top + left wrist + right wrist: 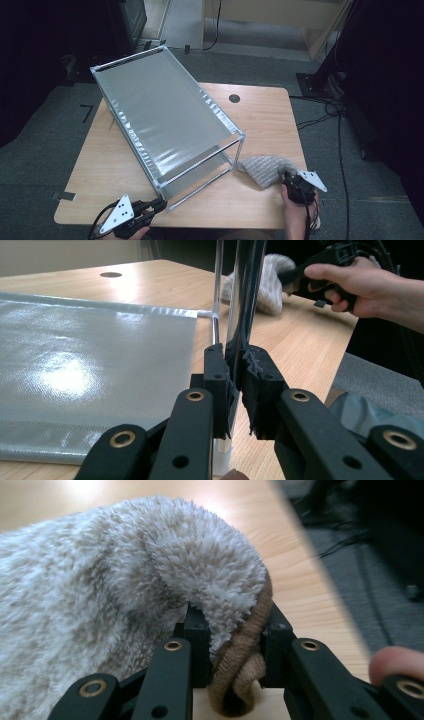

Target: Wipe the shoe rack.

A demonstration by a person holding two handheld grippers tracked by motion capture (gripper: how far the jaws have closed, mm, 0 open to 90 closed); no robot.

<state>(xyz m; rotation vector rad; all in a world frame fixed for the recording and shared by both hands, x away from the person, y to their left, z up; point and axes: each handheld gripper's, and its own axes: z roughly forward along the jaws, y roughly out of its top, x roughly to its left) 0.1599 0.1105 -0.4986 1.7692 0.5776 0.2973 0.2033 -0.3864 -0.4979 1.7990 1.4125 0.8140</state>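
A chrome-framed rack [167,112] with a silvery fabric shelf [90,370] stands slanted across the wooden table [260,120]. At its near corner, my left gripper [156,205] is shut on the upright chrome post [245,300], and the pads clamp it from both sides [237,385]. To the right of the rack lies a fuzzy grey-beige sock [265,169]. My right gripper [291,181] is shut on its brown ribbed cuff, which is pinched between the jaws [235,645], and the fluffy body [125,580] bulges over the left jaw. From the left gripper view, the sock [265,280] and the right hand sit beyond the post.
A round cable hole [234,98] lies near the table's far edge. The sock rests close to the right edge. Cables [325,107] run over the grey carpet to the right, and dark equipment stands around the table.
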